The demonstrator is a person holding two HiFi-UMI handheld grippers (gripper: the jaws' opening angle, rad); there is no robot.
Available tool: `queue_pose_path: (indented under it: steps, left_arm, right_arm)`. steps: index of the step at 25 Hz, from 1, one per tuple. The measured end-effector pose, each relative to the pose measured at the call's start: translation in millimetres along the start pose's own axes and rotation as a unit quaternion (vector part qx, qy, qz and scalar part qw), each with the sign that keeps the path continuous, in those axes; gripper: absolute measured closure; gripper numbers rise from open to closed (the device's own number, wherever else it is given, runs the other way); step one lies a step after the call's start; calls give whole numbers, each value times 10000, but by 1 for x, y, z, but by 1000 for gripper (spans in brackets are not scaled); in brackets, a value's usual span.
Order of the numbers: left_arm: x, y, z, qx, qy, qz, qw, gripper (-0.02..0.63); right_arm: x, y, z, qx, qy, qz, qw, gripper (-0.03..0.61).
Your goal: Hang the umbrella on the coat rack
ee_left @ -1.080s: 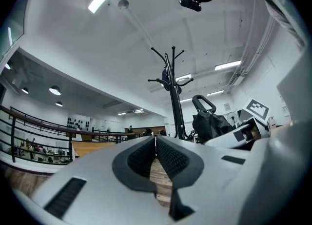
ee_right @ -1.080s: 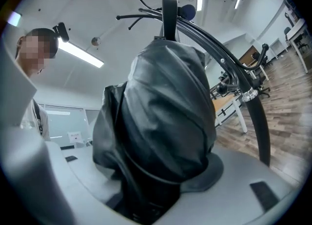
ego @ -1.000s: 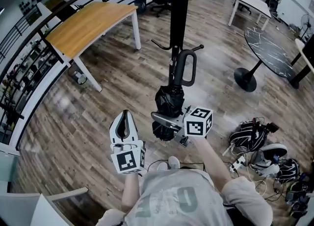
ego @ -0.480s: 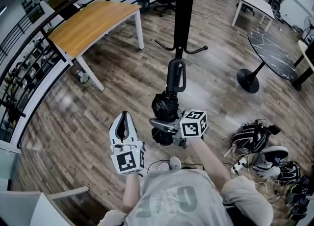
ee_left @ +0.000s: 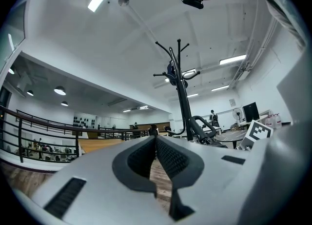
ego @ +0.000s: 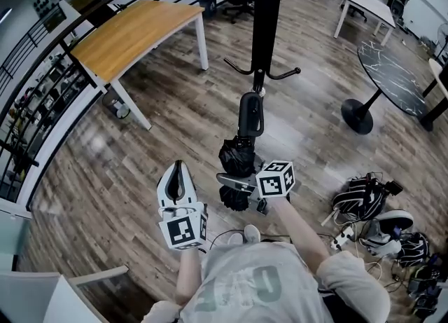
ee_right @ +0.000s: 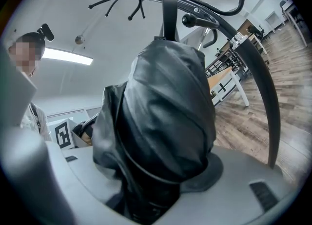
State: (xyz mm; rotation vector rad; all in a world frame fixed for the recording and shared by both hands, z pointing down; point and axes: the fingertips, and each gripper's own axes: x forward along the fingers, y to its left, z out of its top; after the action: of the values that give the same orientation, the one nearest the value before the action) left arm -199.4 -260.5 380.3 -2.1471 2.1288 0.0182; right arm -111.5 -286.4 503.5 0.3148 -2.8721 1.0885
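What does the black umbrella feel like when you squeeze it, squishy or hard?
Probably squishy outside: the umbrella cloth is loose and crumpled where the right gripper clamps it. Its looped handle looks stiff, holding its shape above. The shiny cloth may be a bit slippery.

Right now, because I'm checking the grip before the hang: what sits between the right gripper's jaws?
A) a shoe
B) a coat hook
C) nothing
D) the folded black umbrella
D: in the right gripper view the folded black umbrella fills the space between the jaws of the right gripper, while the left gripper is shut and empty.
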Motion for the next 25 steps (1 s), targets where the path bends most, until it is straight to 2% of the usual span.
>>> queue_pose_path:
  steps: [17, 25]
  left_arm:
    - [22, 1, -16, 27, 248, 65, 9997, 583]
    - [31, -4, -22, 25, 325, 38, 9995, 583]
  right_arm:
    - [2, -38, -15, 342, 59, -95, 9994, 293]
    - [0, -66, -20, 55, 201, -289, 9994, 293]
